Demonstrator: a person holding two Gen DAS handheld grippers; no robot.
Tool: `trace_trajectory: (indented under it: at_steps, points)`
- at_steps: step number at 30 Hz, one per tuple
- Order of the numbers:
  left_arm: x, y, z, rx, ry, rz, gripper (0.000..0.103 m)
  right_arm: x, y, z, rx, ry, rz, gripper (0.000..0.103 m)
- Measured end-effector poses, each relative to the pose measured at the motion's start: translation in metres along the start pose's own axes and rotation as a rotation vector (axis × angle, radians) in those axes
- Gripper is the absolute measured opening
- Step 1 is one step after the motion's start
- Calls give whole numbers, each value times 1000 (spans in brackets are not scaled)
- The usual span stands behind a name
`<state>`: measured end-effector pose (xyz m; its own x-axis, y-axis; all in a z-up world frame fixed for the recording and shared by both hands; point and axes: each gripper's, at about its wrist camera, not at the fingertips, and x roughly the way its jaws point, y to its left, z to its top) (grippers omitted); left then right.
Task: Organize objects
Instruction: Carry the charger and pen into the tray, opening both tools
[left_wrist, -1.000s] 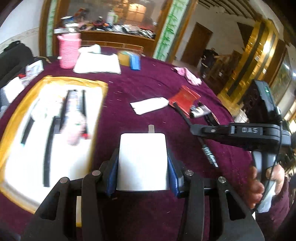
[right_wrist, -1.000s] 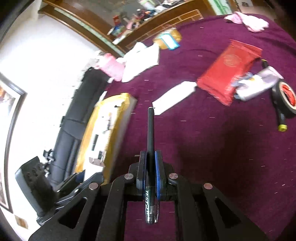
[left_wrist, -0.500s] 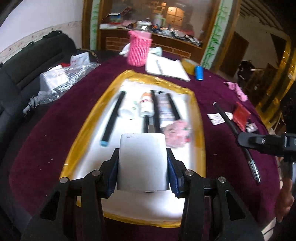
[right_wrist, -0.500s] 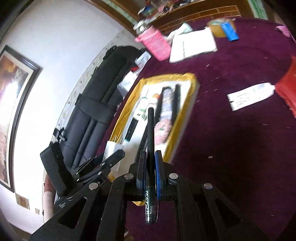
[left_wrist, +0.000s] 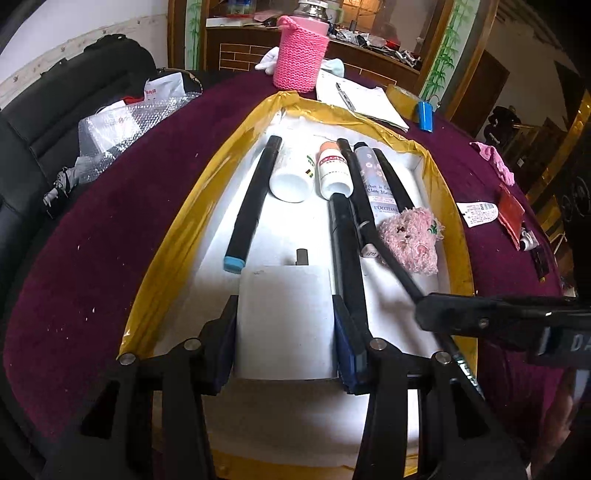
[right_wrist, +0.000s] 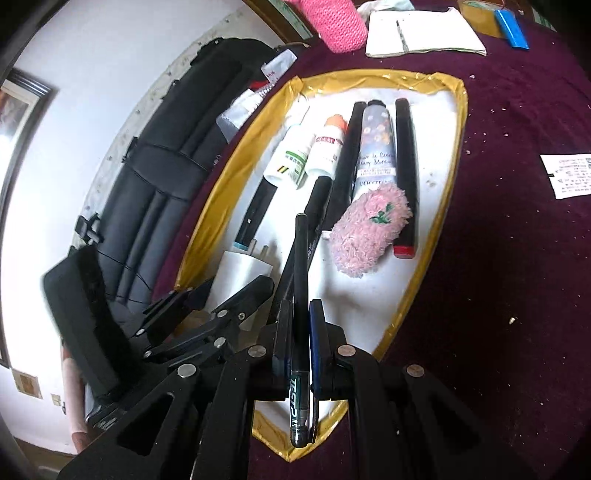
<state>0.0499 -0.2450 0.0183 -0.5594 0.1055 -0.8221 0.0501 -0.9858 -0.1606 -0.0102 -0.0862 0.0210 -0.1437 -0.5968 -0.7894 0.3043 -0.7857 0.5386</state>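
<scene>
My left gripper (left_wrist: 284, 325) is shut on a white charger plug (left_wrist: 283, 317), low over the near part of the white tray with a gold rim (left_wrist: 184, 221). My right gripper (right_wrist: 300, 325) is shut on a black pen (right_wrist: 301, 273), held over the tray's near right side (right_wrist: 424, 280); the pen also shows in the left wrist view (left_wrist: 399, 269). In the tray lie black markers (left_wrist: 251, 195), two white bottles (left_wrist: 291, 173), a hand cream tube (left_wrist: 373, 181) and a pink fluffy pouch (left_wrist: 413, 236). The left gripper and plug show in the right wrist view (right_wrist: 240, 269).
The tray sits on a purple tablecloth (left_wrist: 92, 240). A pink knitted cup holder (left_wrist: 301, 62), a notebook (left_wrist: 358, 99) and a blue item (left_wrist: 424, 114) stand beyond it. A white label (left_wrist: 480, 212) and red packet (left_wrist: 511, 210) lie at right. A black sofa (right_wrist: 159, 155) is left.
Both grippers have swung from the right part of the table to the tray and closed in over its near end, each still holding its object.
</scene>
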Motion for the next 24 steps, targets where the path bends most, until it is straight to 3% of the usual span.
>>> trace_trajectory:
  at_steps: [9,16,24]
  points:
    - [-1,4,1,-24,14,-40,45,17,2,8,-15,5,-37,8]
    - [-8,1,3,-20,-4,-26,46,16,0,9,-30,-8,-69,8]
    - [-37,-1,11,-36,-87,-23,47,9,7,6,-53,-48,-84,11]
